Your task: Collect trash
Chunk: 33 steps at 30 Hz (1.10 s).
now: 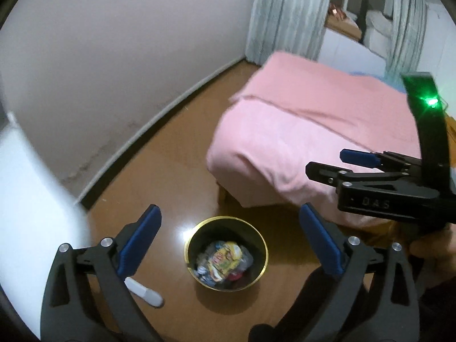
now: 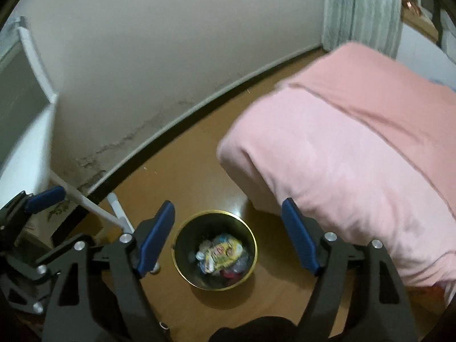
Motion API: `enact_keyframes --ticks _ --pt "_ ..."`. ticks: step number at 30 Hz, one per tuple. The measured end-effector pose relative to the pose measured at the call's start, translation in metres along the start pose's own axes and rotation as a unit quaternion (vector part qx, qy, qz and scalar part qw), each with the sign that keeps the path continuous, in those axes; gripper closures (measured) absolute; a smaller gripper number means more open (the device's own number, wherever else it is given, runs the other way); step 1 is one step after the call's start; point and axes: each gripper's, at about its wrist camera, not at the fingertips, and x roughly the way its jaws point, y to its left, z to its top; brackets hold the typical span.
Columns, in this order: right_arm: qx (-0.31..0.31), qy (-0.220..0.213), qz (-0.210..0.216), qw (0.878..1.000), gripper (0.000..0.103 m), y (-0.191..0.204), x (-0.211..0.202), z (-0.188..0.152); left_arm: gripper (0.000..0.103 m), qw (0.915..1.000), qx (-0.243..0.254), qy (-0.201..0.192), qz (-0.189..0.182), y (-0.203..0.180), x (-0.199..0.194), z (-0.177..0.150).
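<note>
A black bin with a gold rim (image 1: 226, 218) (image 2: 213, 212) stands on the brown floor below both grippers. Crumpled trash lies in it, topped by a yellow wrapper (image 1: 225, 256) (image 2: 225, 252). My left gripper (image 1: 230, 238) hangs above the bin, open wide, with nothing between its blue pads. My right gripper (image 2: 228, 236) is also above the bin and open, holding nothing. In the left wrist view the right gripper (image 1: 342, 164) shows at the right edge. One blue pad of the left gripper (image 2: 45, 198) shows at the left edge of the right wrist view.
A bed with a pink cover (image 1: 285, 131) (image 2: 356, 142) stands right of the bin. A pale wall with a skirting board runs behind. White furniture (image 1: 28, 185) and its white legs (image 2: 119, 211) stand on the left. Grey curtains (image 1: 285, 14) hang at the back.
</note>
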Motion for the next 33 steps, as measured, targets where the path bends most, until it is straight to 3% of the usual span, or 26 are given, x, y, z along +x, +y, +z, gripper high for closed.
enact_keyframes --ticks 6,9,12,15,19,28,30,33 --pt "-0.066 -0.031 0.065 0.995 0.026 0.089 -0.028 0.020 0.007 0.9946 -0.040 -0.035 0.089 0.058 -0.089 -0.009" --pt "-0.109 -0.040 0.110 0.987 0.026 0.151 -0.034 0.024 0.007 0.9862 -0.072 -0.046 0.142 0.097 -0.131 -0.025" --pt "-0.149 -0.041 0.150 0.977 0.026 0.209 -0.036 0.023 0.007 0.9725 -0.112 -0.056 0.196 0.137 -0.173 -0.050" --pt "-0.189 -0.039 0.188 0.963 0.026 0.267 -0.040 0.016 0.007 0.9551 -0.152 -0.060 0.247 0.173 -0.214 -0.078" --pt "-0.235 -0.036 0.232 0.943 0.026 0.335 -0.047 0.004 0.007 0.9249 -0.201 -0.058 0.317 0.214 -0.264 -0.121" --pt "-0.315 -0.028 0.293 0.902 0.025 0.450 -0.074 -0.042 0.007 0.8596 -0.288 -0.056 0.418 0.266 -0.353 -0.206" --pt "-0.326 -0.025 0.302 0.896 0.025 0.470 -0.075 -0.048 0.007 0.8478 -0.302 -0.051 0.433 0.277 -0.362 -0.217" --pt "-0.337 -0.024 0.306 0.890 0.025 0.489 -0.078 -0.056 0.007 0.8389 -0.315 -0.051 0.441 0.281 -0.373 -0.231"
